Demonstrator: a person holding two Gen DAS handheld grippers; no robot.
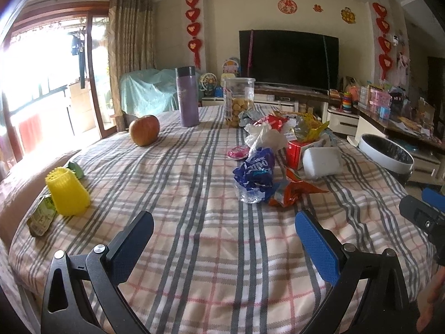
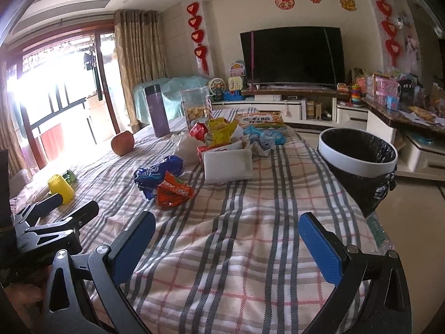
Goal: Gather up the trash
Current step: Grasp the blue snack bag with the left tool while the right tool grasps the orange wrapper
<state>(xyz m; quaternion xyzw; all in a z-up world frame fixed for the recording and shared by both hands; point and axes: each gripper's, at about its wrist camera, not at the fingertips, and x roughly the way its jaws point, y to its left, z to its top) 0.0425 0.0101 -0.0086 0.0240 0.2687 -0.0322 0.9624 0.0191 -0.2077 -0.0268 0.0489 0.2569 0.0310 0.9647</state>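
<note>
Rear wall: cream, carrying a black television above a low white media cabinet. Red heart ornaments hang on both sides. Left: tan curtain beside a glazed balcony door admitting strong daylight. Floor: light tile.

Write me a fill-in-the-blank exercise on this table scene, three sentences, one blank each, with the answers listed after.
1. The orange wrapper lies touching the ____ wrapper.
2. Both the left gripper and the right gripper have their jaws ____.
3. The trash bin beside the table is lined with a ____ bag.

Answers: blue; open; black
</note>
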